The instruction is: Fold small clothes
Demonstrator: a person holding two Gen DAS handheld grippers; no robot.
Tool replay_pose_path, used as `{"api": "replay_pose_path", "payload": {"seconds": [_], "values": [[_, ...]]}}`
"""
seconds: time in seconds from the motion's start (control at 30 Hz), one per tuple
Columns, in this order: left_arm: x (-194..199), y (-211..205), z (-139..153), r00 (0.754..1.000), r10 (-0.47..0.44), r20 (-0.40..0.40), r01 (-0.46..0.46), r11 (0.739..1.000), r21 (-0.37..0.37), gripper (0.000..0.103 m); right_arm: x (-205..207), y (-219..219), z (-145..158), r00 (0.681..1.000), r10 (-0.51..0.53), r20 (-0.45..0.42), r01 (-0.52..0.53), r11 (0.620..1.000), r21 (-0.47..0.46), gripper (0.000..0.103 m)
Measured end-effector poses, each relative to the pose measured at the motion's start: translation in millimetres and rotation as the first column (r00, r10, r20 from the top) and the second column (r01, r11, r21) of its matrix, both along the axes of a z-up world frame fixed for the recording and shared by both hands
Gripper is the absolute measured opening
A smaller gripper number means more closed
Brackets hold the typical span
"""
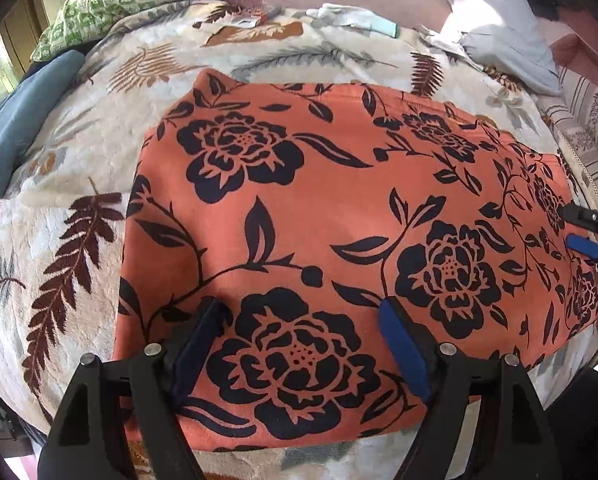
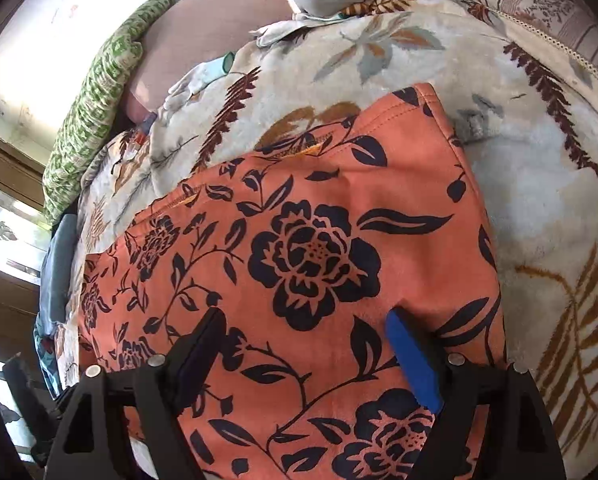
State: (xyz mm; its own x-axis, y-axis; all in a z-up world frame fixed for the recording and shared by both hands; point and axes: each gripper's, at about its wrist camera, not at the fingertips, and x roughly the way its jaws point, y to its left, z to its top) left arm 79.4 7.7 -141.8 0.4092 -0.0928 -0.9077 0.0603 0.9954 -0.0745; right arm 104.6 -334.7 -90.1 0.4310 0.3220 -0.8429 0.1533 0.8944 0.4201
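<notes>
The near hem of the orange cotton garment printed with black roses runs under the gripper bodies in both wrist views, and its far right end is cut off by the lens edge in the left view, so its full outline cannot be read. The left gripper hangs over the garment's near edge with jaws spread wide, nothing between them; whether the tips press the cloth is hard to tell. The right gripper is likewise spread and empty above the other end. The garment lies flat, smooth and roughly rectangular on a plush cream blanket with brown fern leaves. A green-and-white patterned pillow lies beyond.
</notes>
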Motion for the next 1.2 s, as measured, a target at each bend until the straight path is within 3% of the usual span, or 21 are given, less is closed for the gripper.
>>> {"api": "replay_pose_path", "payload": {"seconds": [0.13, 0.2, 0.27, 0.3, 0.33, 0.37, 0.5, 0.57, 0.63, 0.67, 0.73, 0.77, 0.83, 0.87, 0.9, 0.93, 1.1, 1.2], "values": [[-2.4, 2.8, 15.6, 0.998, -0.009, 0.061, 0.011, 1.0, -0.023, 0.082, 17.2, -5.1, 35.6, 0.995, -0.003, 0.102, 0.0, 1.0, 0.024, 0.085], [-0.2, 8.5, 17.3, 0.997, 0.003, 0.071, -0.001, 1.0, -0.029, 0.082, 35.7, -10.5, 38.1, 0.994, -0.007, 0.106, 0.002, 0.999, 0.048, 0.085], [6.7, 15.1, 3.6, 1.0, 0.01, 0.021, -0.01, 0.999, -0.032, 0.082, 58.0, -16.2, 22.4, 0.998, -0.016, 0.064, 0.012, 0.998, 0.069, 0.085], [9.4, 17.4, -6.1, 1.0, 0.007, -0.007, -0.007, 0.999, -0.032, 0.082, 71.2, -20.6, 4.0, 1.0, -0.027, 0.001, 0.027, 0.998, 0.054, 0.085], [6.9, 17.8, -6.5, 1.0, -0.009, 0.02, 0.01, 1.0, -0.03, 0.083, 84.3, -27.4, -17.4, 0.995, -0.045, -0.087, 0.05, 0.997, 0.056, 0.085], [4.0, 16.2, -2.5, 0.999, -0.023, 0.035, 0.023, 1.0, -0.014, 0.083, 88.2, -30.7, -22.3, 0.994, -0.07, -0.084, 0.076, 0.995, 0.068, 0.086], [-14.4, 21.8, 23.8, 0.991, -0.031, 0.13, 0.038, 0.998, -0.054, 0.083, 84.9, -21.5, 11.0, 0.998, -0.055, -0.011, 0.056, 0.996, 0.073, 0.086], [-22.6, 31.3, 30.5, 0.986, -0.005, 0.164, 0.012, 0.999, -0.046, 0.083, 74.7, -16.8, 25.9, 0.998, -0.046, 0.041, 0.045, 0.999, 0.031, 0.086], [-25.7, 47.3, 21.9, 0.992, 0.042, 0.121, -0.035, 0.998, -0.052, 0.083, 67.5, -11.8, 26.8, 0.998, -0.014, 0.065, 0.011, 0.999, 0.036, 0.086], [-24.7, 58.0, 12.0, 0.997, 0.065, 0.051, -0.061, 0.994, -0.088, 0.083, 67.7, -10.4, 20.4, 0.999, 0.004, 0.042, -0.005, 1.0, 0.027, 0.086], [-25.0, 85.2, 9.6, 0.991, 0.136, -0.004, -0.135, 0.973, -0.188, 0.083, 70.4, -11.8, -2.2, 0.997, 0.003, -0.075, -0.005, 1.0, -0.03, 0.086], [-25.9, 101.6, 13.8, 0.984, 0.175, -0.025, -0.175, 0.946, -0.275, 0.083, 67.8, -13.0, -5.1, 0.997, -0.012, -0.071, 0.01, 1.0, -0.025, 0.086], [-31.6, 140.7, 24.4, 0.962, 0.265, -0.058, -0.26, 0.838, -0.479, 0.083, 57.3, -13.9, 6.3, 1.0, -0.014, -0.017, 0.014, 1.0, -0.011, 0.086], [-33.8, 155.6, 27.4, 0.952, 0.297, -0.078, -0.29, 0.787, -0.545, 0.083, 52.5, -12.6, 12.3, 1.0, -0.007, -0.002, 0.007, 1.0, -0.012, 0.086], [-34.9, 167.3, 28.9, 0.946, 0.309, -0.1, -0.306, 0.745, -0.593, 0.083, 46.8, -10.2, 18.7, 1.0, 0.0, 0.017, 0.0, 1.0, -0.02, 0.086], [-34.1, 173.5, 29.7, 0.946, 0.304, -0.113, -0.306, 0.723, -0.62, 0.083, 40.4, -7.4, 24.3, 0.999, 0.01, 0.033, -0.009, 0.999, -0.032, 0.086], [-29.2, 164.8, 18.5, 0.959, 0.221, -0.177, -0.282, 0.711, -0.644, 0.083, 4.8, 5.8, 39.7, 0.995, 0.054, 0.082, -0.054, 0.999, 0.002, 0.086], [-25.9, 150.1, 11.6, 0.959, 0.207, -0.195, -0.284, 0.727, -0.626, 0.083, -16.3, 12.4, 37.9, 0.994, 0.066, 0.089, -0.067, 0.998, 0.016, 0.086]]}}
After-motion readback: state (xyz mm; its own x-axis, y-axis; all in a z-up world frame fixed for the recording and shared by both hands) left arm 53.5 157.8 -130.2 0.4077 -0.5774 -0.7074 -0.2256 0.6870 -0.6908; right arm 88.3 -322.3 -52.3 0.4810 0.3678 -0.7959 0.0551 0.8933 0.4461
